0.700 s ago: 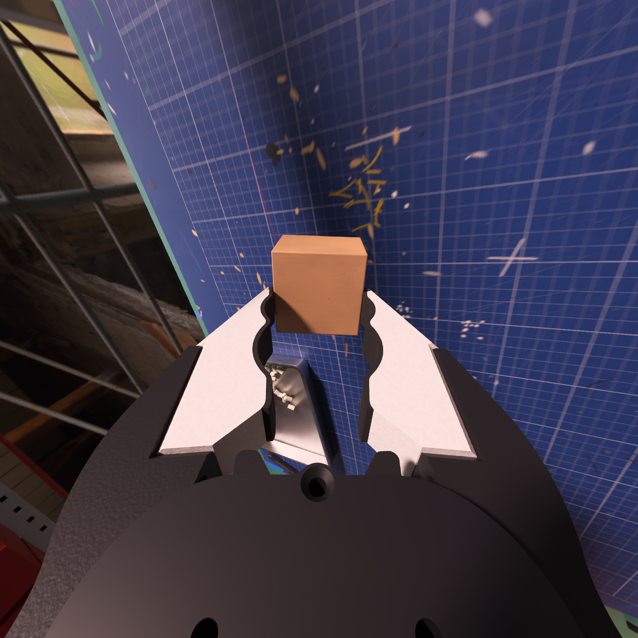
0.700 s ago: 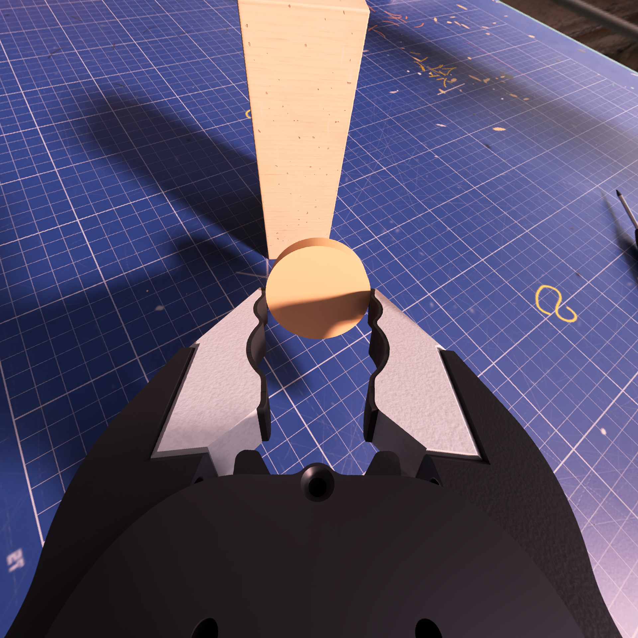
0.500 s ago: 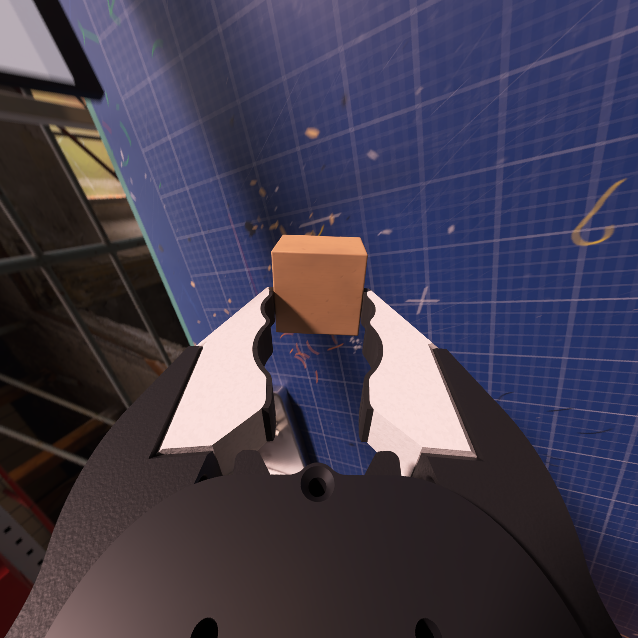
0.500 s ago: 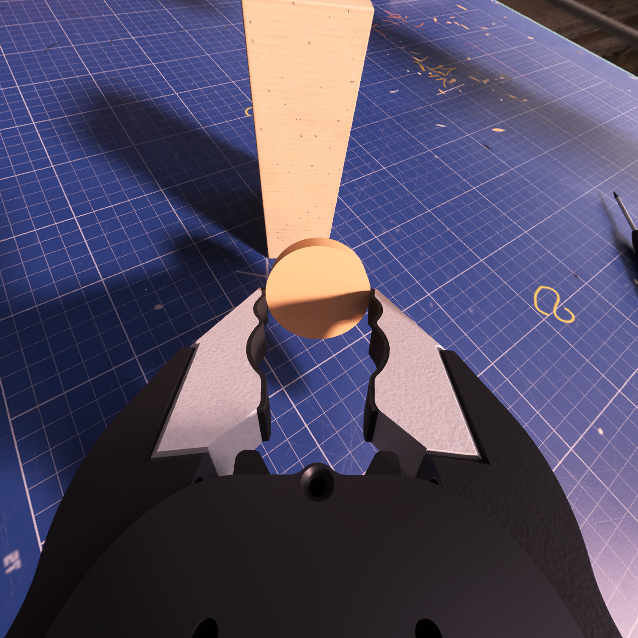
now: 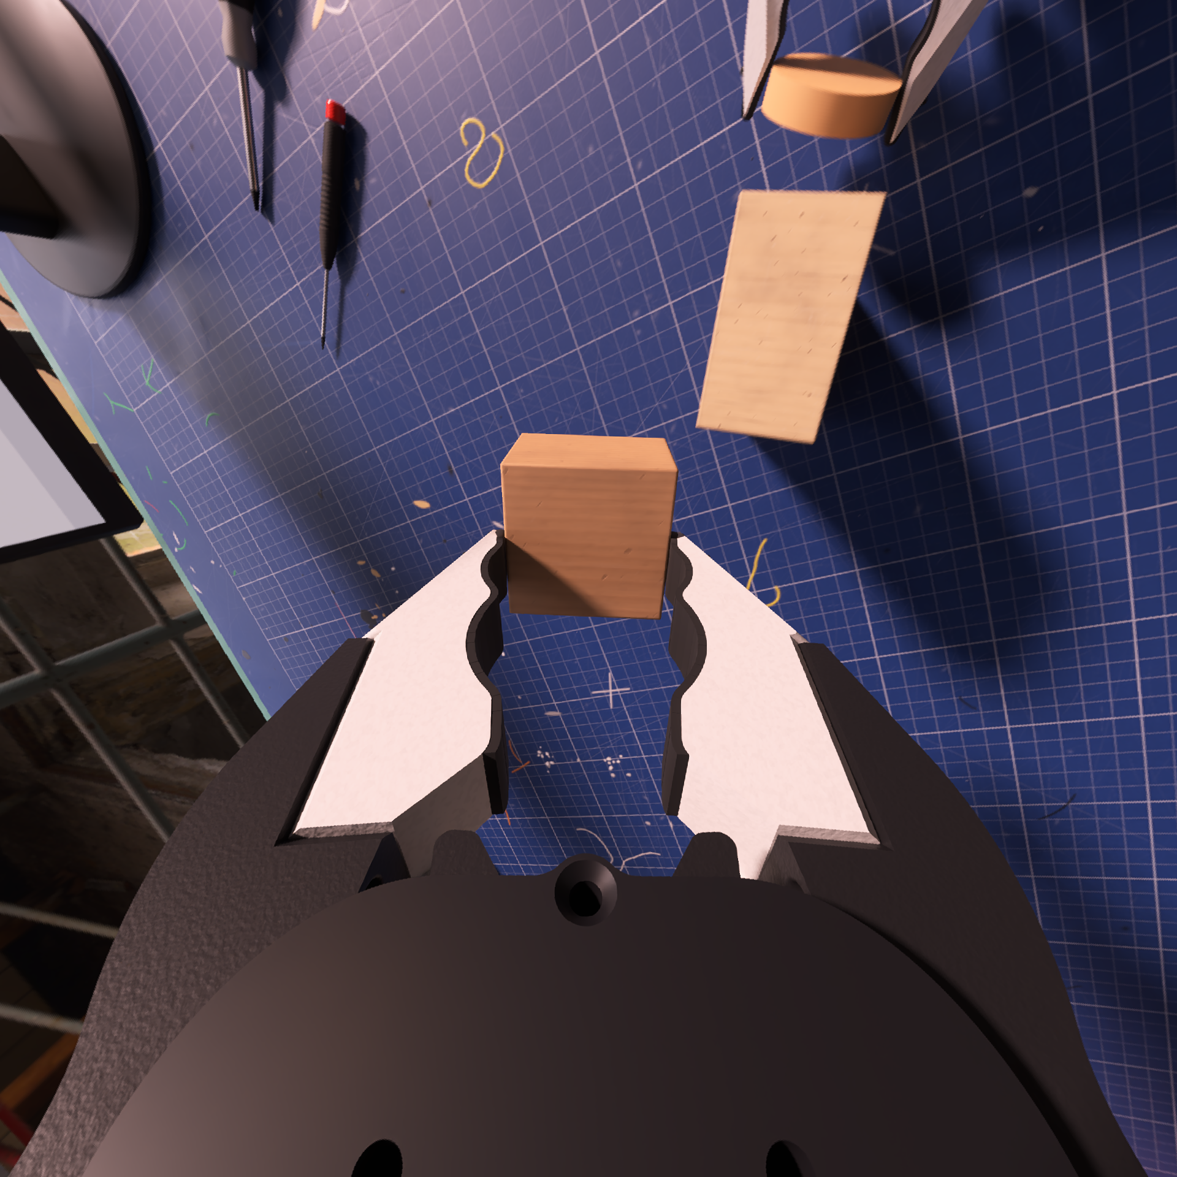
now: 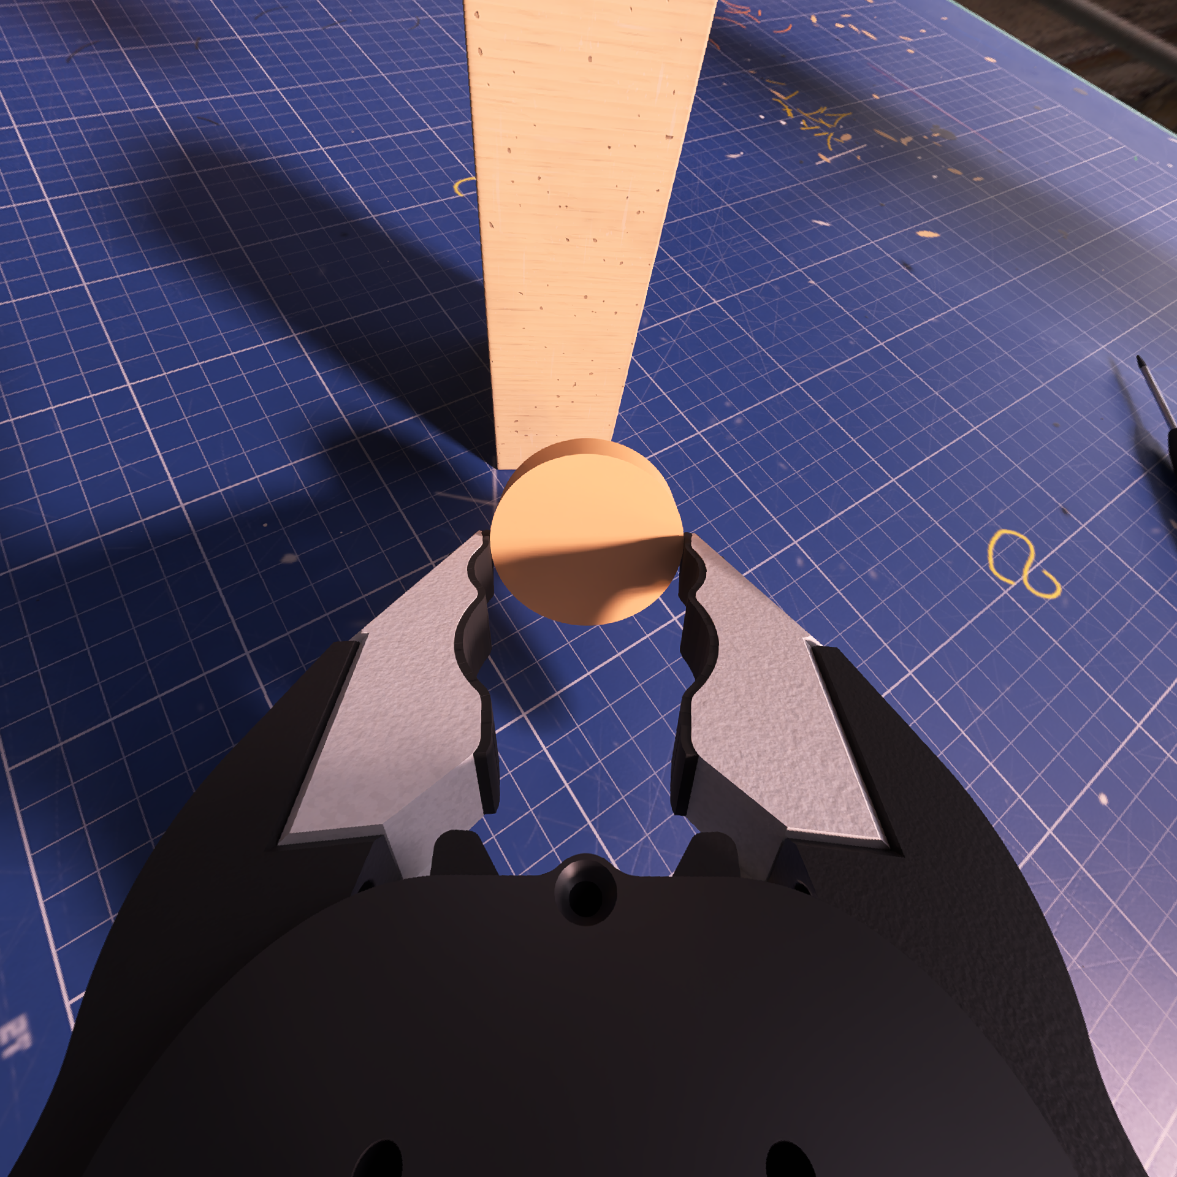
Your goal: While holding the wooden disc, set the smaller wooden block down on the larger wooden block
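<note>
My left gripper (image 5: 586, 541) is shut on the smaller wooden block (image 5: 587, 525), a brown cube held above the blue cutting mat. The larger wooden block (image 5: 790, 315), pale and long, lies flat on the mat ahead and to the right of it. My right gripper (image 6: 586, 548) is shut on the wooden disc (image 6: 584, 541), held just above the mat at the near end of the larger block (image 6: 583, 210). The right gripper with the disc (image 5: 828, 95) also shows at the top right of the left wrist view.
The blue grid cutting mat (image 5: 987, 637) covers the table; its edge (image 5: 191, 573) runs down the left. Two screwdrivers (image 5: 328, 197) and a dark round base (image 5: 70, 178) lie at the upper left. A yellow rubber band (image 5: 481, 153) lies near them. A screwdriver (image 6: 1156, 414) shows at the right.
My left gripper has swung round with the smaller block, so the larger block, the right gripper and the screwdrivers have come into its view. The right gripper has stayed nearly still.
</note>
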Motion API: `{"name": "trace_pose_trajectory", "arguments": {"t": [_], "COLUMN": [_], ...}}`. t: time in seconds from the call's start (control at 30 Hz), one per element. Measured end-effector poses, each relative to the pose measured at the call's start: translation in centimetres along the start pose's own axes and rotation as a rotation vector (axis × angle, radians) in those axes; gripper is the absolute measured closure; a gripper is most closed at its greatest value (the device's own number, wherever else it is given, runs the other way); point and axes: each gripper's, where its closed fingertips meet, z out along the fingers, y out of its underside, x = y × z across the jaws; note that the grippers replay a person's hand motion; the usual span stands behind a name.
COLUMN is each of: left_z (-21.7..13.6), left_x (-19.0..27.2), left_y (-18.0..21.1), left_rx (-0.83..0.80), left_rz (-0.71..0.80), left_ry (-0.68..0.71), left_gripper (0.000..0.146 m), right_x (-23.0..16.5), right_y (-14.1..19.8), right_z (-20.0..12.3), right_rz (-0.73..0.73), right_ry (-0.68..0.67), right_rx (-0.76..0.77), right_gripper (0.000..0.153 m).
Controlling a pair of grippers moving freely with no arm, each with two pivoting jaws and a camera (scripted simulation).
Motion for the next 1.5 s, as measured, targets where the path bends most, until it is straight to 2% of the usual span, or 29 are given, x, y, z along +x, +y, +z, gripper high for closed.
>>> {"name": "trace_pose_trajectory", "arguments": {"t": [0.43, 0.9, 1.0, 1.1, 1.23, 1.4, 1.5], "left_z": [2.5, 4.2, 4.5, 3.9, 2.3, -0.6, -1.3], "left_x": [5.0, 5.7, 5.8, 5.2, 4.2, 1.8, 0.8], "left_y": [-4.1, -4.9, -4.8, -4.9, -4.9, -3.6, -2.2], "left_rx": [-0.049, -0.09, -0.099, -0.061, 0.002, 0.142, 0.312], "left_rz": [0.071, 0.087, 0.096, 0.08, 0.051, -0.041, -0.197], "left_ry": [0.053, 0.054, 0.045, 0.029, -0.007, -0.13, -0.152], "left_gripper": [0.096, 0.095, 0.081, 0.069, 0.062, 0.066, 0.074], "right_x": [0.0, 0.0, 0.0, -0.1, -0.1, 0.0, 0.0], "right_y": [0.0, 0.1, 0.1, 0.1, 0.0, 0.0, 0.0], "right_z": [0.0, 0.1, 0.1, 0.1, 0.0, 0.0, 0.0], "right_rz": [0.0, -0.007, -0.006, -0.006, -0.005, -0.004, 0.001], "right_ry": [-0.001, -0.001, -0.002, -0.002, -0.002, -0.002, -0.002], "right_rx": [-0.001, -0.006, -0.004, -0.005, -0.003, -0.001, 0.004], "right_gripper": [0.094, 0.094, 0.094, 0.094, 0.094, 0.094, 0.094]}}
